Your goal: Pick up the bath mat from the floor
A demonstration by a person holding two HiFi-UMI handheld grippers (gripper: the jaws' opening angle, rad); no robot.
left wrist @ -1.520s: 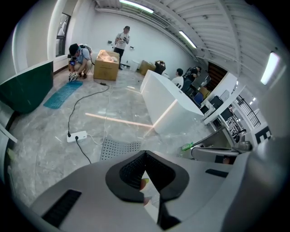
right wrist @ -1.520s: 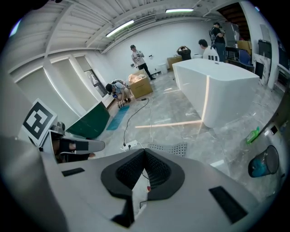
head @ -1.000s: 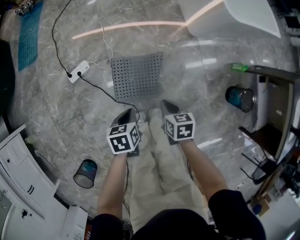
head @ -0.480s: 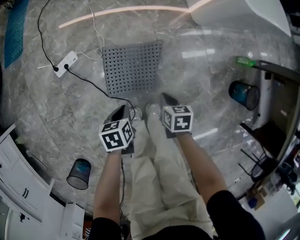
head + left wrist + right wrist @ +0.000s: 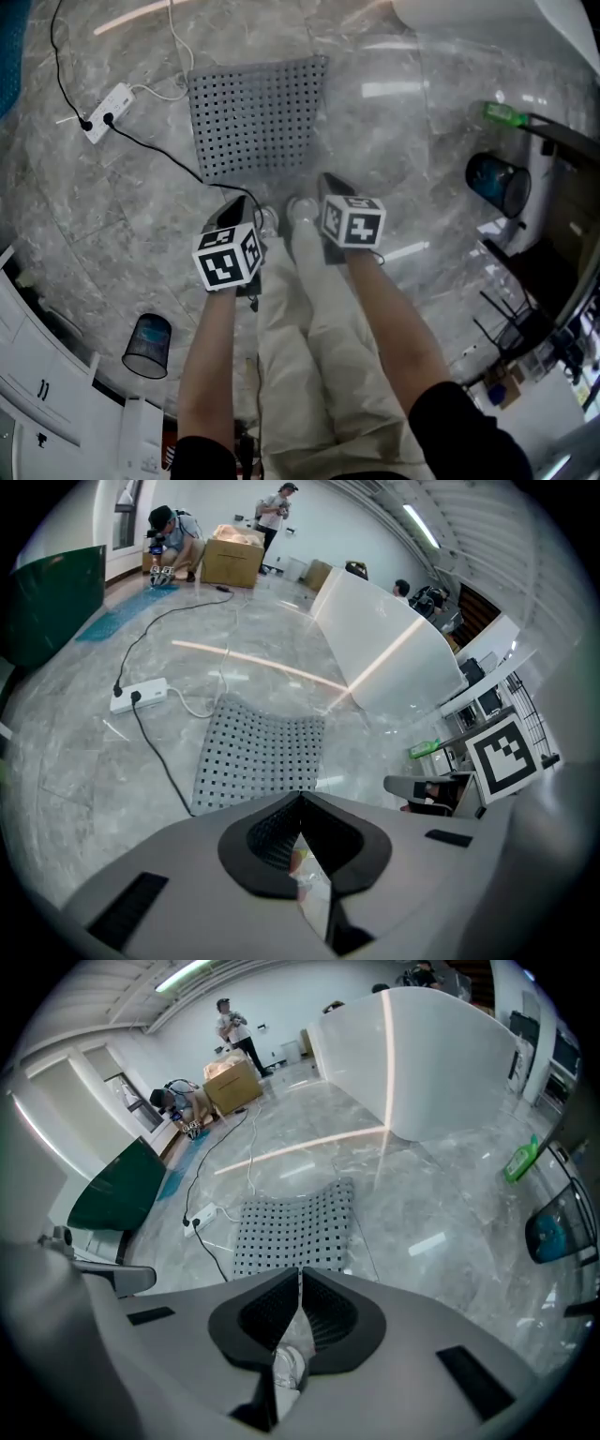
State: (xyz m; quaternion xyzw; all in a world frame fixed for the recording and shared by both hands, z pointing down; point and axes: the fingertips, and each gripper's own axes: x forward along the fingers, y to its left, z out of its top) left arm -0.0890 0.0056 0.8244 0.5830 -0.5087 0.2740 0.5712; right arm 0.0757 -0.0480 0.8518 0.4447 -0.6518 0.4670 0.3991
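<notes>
The bath mat (image 5: 255, 117) is a grey square sheet full of small holes, lying flat on the marble floor ahead of the person's feet. It also shows in the left gripper view as the mat (image 5: 258, 757) and in the right gripper view as the mat (image 5: 295, 1227), just beyond each set of jaws. My left gripper (image 5: 234, 204) hovers short of the mat's near edge, its jaws closed together with nothing between them. My right gripper (image 5: 330, 180) is beside it to the right, near the mat's near right corner, also shut and empty. Neither touches the mat.
A white power strip (image 5: 105, 101) with a black cable lies left of the mat, the cable running past its near edge. A dark bin (image 5: 147, 345) lies at lower left, a blue bin (image 5: 497, 183) at right. A white tub (image 5: 487, 14), green bottle (image 5: 506, 114) and white cabinet (image 5: 37, 394) ring the floor.
The person has stepped forward: the mat has slid down the head view and now lies just beyond both grippers. Both grippers stay closed, side by side.
</notes>
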